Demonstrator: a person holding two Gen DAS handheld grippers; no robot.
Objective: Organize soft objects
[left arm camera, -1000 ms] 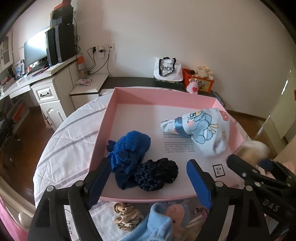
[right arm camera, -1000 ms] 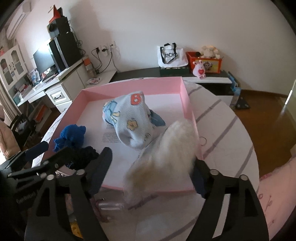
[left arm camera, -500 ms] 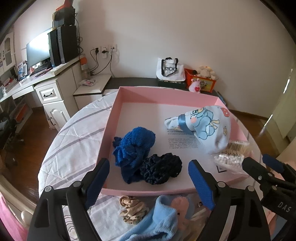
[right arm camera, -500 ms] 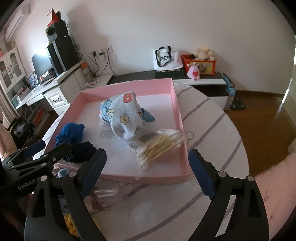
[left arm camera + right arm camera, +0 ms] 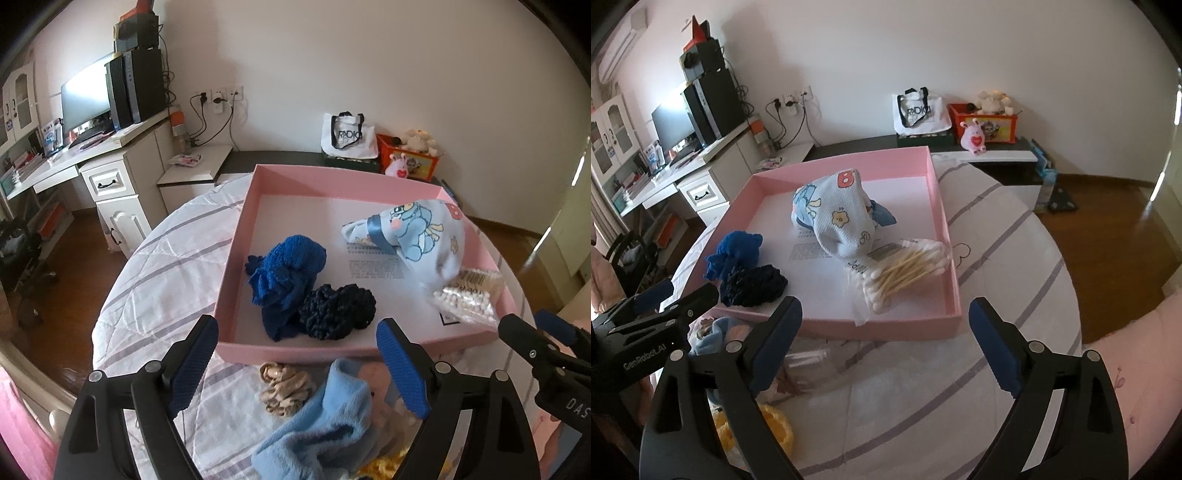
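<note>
Left wrist view: left gripper (image 5: 295, 363) jaws wide apart, empty, hanging over the loose pile in front of the pink tray (image 5: 236, 258) — beige scrunchie (image 5: 284, 384) and light blue sock (image 5: 325, 417) sit right under it, likely next pick. Tray already holds the blue knit (image 5: 286, 266), dark scrunchie (image 5: 338, 312) and baby hat (image 5: 421, 236).

Right wrist view: right gripper (image 5: 884, 343) also spread, nothing held, clear of the near tray wall. Bag of cotton swabs (image 5: 905, 271) lies in the tray's near right corner, so that spot is filled.

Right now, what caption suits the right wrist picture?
Open right claw faces a pink tray holding cotton swabs and a baby hat.
</note>
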